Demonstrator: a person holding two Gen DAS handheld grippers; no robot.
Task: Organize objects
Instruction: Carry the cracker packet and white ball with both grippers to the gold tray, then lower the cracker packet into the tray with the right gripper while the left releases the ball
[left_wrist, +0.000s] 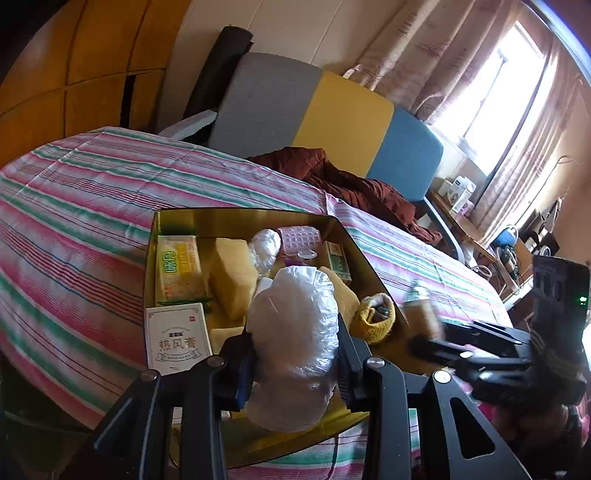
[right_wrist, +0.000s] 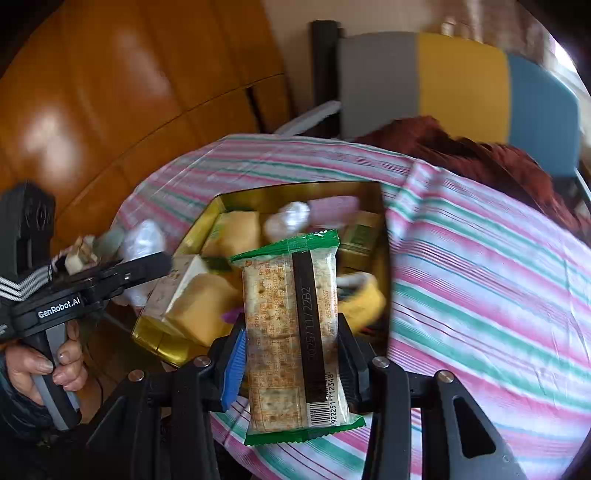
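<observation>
We see the left gripper (left_wrist: 295, 363) clamped on a crinkled plastic bag (left_wrist: 295, 332) above the gold tin (left_wrist: 243, 216) on the striped bedspread (left_wrist: 81, 206); a white box (left_wrist: 177, 338) lies at nine o'clock, a yellow knit pouch (left_wrist: 375, 319) at three; our right gripper (right_wrist: 291, 354) pinches a cracker packet (right_wrist: 291, 332), the tin (right_wrist: 295, 192) crowded at twelve.

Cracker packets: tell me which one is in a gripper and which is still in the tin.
The green-edged cracker packet is gripped by the right gripper, barcode side up. The yellow-labelled cracker packet lies flat in the gold tin, along its left wall.
</observation>
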